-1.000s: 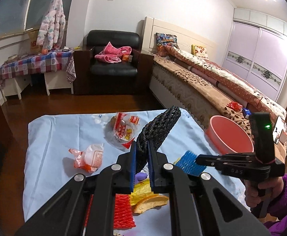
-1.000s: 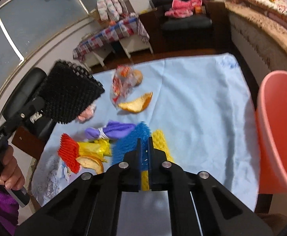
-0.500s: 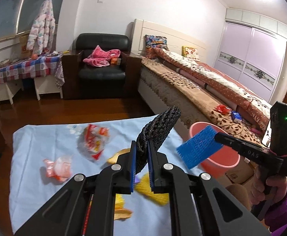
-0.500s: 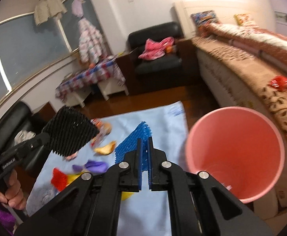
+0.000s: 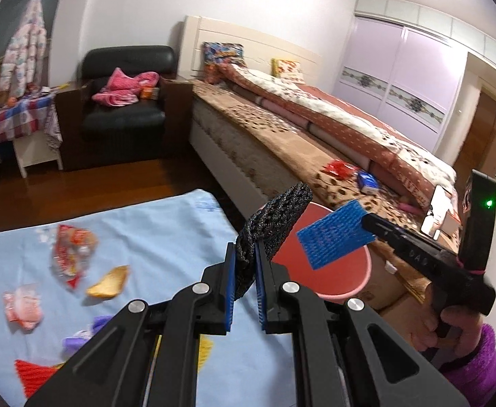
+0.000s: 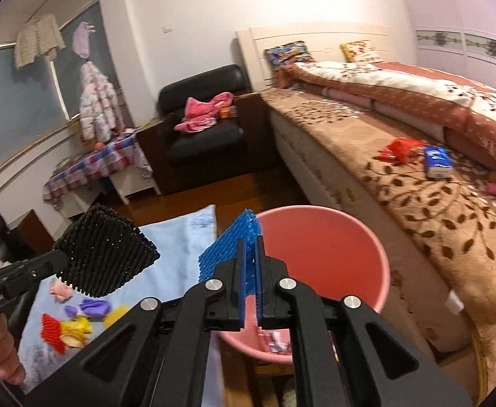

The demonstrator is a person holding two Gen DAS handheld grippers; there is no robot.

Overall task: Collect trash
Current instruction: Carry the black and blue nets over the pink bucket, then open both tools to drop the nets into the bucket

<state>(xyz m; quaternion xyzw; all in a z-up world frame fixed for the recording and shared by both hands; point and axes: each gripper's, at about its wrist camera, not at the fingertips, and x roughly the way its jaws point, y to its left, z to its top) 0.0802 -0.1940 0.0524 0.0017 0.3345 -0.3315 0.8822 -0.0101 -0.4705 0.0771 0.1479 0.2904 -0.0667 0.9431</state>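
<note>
Left wrist view
- My left gripper [image 5: 246, 257]: jaws pinching one black foam net [image 5: 275, 217], which sticks up past the fingertips.
- My right gripper [image 5: 366, 220]: seen from the side, clamped on one blue foam net [image 5: 332, 237], which hangs over the mouth of the pink bin [image 5: 360, 274].
- Pink bin: one, on the floor just off the corner of the blue cloth [image 5: 152, 237], between the cloth and the bed [image 5: 315, 135].
- Trash on the cloth, all left of the bin: one clear wrapper with red print [image 5: 73, 251], one orange peel [image 5: 108, 281], one small pink wrapper [image 5: 22, 310], one purple scrap [image 5: 78, 337], one red net [image 5: 34, 374], one yellow net [image 5: 205, 349], mostly hidden behind my gripper.
- On the bed beyond the bin: one red packet [image 5: 339, 168], one blue packet [image 5: 366, 179].

Right wrist view
- My right gripper [image 6: 250, 271]: jaws pressed together on the blue foam net [image 6: 231, 247], held at the near rim of the pink bin [image 6: 380, 271].
- Inside the bin: some scraps on the bottom; count unclear.
- My left gripper [image 6: 56, 264]: left of the bin, holding the black foam net [image 6: 105, 254] above the cloth [image 6: 176, 261].
- Trash under it: one red net [image 6: 52, 332], one yellow wrapper [image 6: 76, 327], one purple scrap [image 6: 91, 307], one pink wrapper [image 6: 61, 290].
</note>
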